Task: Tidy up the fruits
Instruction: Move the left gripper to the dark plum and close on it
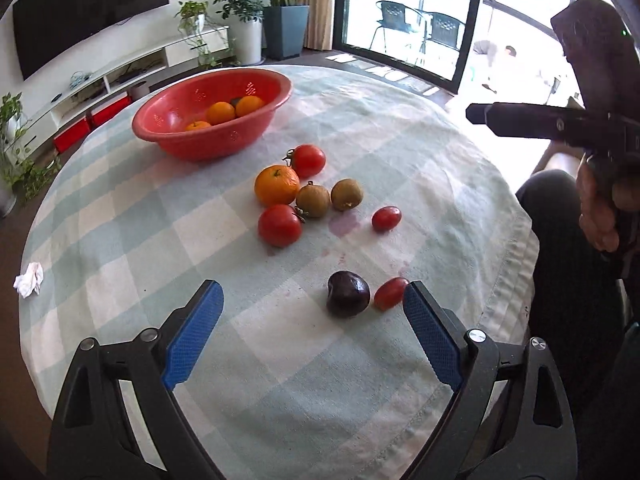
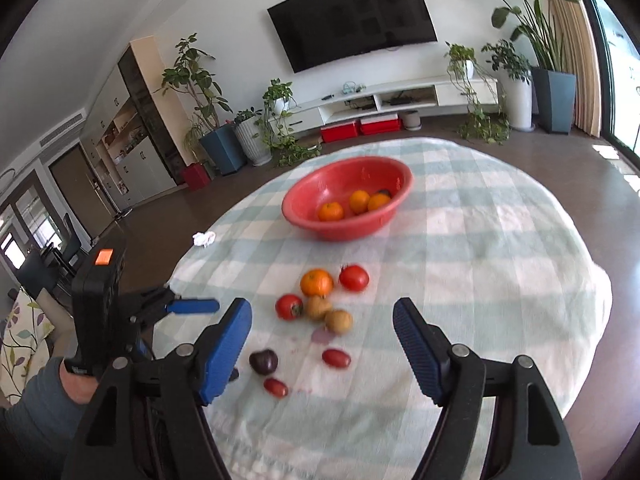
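A red basket [image 1: 160, 120] [image 2: 304, 216] at the table's far side holds three oranges [image 1: 220, 112] [image 2: 359, 201] and a dark fruit. On the checked cloth lie an orange [image 1: 276, 185] [image 2: 316, 282], two tomatoes [image 1: 308, 160] [image 1: 279, 225], two brown kiwis [image 1: 313, 199] [image 1: 346, 194], two small grape tomatoes [image 1: 386, 218] [image 1: 390, 293] and a dark plum [image 1: 347, 294] [image 2: 263, 361]. My left gripper [image 1: 313, 300] is open and empty, just before the plum. My right gripper [image 2: 322, 320] is open and empty above the loose fruit.
A crumpled white tissue [image 1: 29, 279] [image 2: 204, 238] lies near the cloth's left edge. A purple stain [image 1: 342, 222] marks the cloth by the kiwis. The round table's edge drops to a dark floor; a TV, shelf and plants stand behind.
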### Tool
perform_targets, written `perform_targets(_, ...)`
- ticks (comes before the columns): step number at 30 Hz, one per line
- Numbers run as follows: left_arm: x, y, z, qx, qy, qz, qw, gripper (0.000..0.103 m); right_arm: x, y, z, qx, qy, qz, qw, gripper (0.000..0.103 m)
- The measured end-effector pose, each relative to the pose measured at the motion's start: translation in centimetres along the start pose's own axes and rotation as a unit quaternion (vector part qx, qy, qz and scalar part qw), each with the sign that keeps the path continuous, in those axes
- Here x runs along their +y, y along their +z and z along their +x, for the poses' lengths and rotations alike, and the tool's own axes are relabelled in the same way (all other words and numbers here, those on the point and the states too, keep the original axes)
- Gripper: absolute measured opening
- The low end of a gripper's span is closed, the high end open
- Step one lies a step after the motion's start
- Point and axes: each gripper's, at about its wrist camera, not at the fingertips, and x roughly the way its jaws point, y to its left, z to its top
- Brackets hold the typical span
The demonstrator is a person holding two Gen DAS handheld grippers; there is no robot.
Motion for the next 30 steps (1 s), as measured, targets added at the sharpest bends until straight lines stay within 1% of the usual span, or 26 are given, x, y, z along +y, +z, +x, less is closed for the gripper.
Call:
perform_targets(2, -0.1, 0.3, 0.5, 0.013, -0.005, 0.031, 0.9994, 0.091, -0.2, -1.3, 0.0, 0.013, -0.002, 0.005, 1.0, 0.076)
perform_targets(3, -0.2, 0.4, 0.9, 0.024, -0.013, 0.044, 0.9986, 0.091, -0.2, -1.7, 0.1, 0.018, -0.005, 0.002, 1.0, 0.076)
perform_targets(6, 0.0, 0.4, 2.1, 0.048, -0.014, 0.073, 0.9961, 0.09, 0.1, -2.4, 0.4, 0.027, -0.006, -0.001, 1.0, 0.076)
perform_targets(8, 0.3, 0.4, 2.7, 0.056, -0.02, 0.084, 0.9947, 0.085, 0.5, -2.6, 0.5, 0.029, -0.002, -0.006, 1.0, 0.076)
perform_targets(11, 0.6, 0.6, 3.5, 0.064, -0.039, 0.096, 0.9925, 0.076, 1.0, -2.9, 0.6, 0.032, -0.003, -0.022, 0.999, 0.076)
perform_targets(16, 0.0, 1.2, 4.6, 0.077, -0.062, 0.141, 0.985, 0.076, 1.0, -3.3, 1.0, 0.043, 0.005, -0.019, 0.999, 0.076)
perform_targets(19, -0.5, 1.6, 4.7, 0.068, -0.087, 0.164, 0.9803, 0.076, 0.9, -3.3, 1.0, 0.046, 0.006, -0.016, 0.999, 0.077)
perform_targets(21, -0.8, 1.9, 5.0, 0.069, -0.089, 0.173, 0.9785, 0.076, 0.9, -3.3, 1.0, 0.046, 0.009, -0.015, 0.999, 0.077)
perform_targets(24, -1.1, 2.0, 5.8, 0.082, -0.1, 0.186, 0.9739, 0.075, 0.9, -3.3, 0.9, 0.046, 0.009, -0.015, 0.999, 0.077)
perform_targets(25, -1.2, 2.0, 6.0, 0.087, -0.102, 0.191, 0.9724, 0.073, 0.9, -3.4, 0.8, 0.045, 0.009, -0.013, 0.999, 0.077)
perform_targets(27, -1.3, 1.9, 6.2, 0.098, -0.113, 0.197, 0.969, 0.064, 0.8, -3.4, 0.7, 0.043, 0.01, -0.011, 0.999, 0.077)
perform_targets(28, -1.3, 1.8, 6.2, 0.1, -0.118, 0.201, 0.9674, 0.062, 0.8, -3.4, 0.6, 0.042, 0.011, -0.012, 0.999, 0.077)
perform_targets(30, -1.4, 1.7, 6.1, 0.103, -0.129, 0.206, 0.9645, 0.051, 0.7, -3.4, 0.7, 0.043, 0.01, -0.01, 0.999, 0.077)
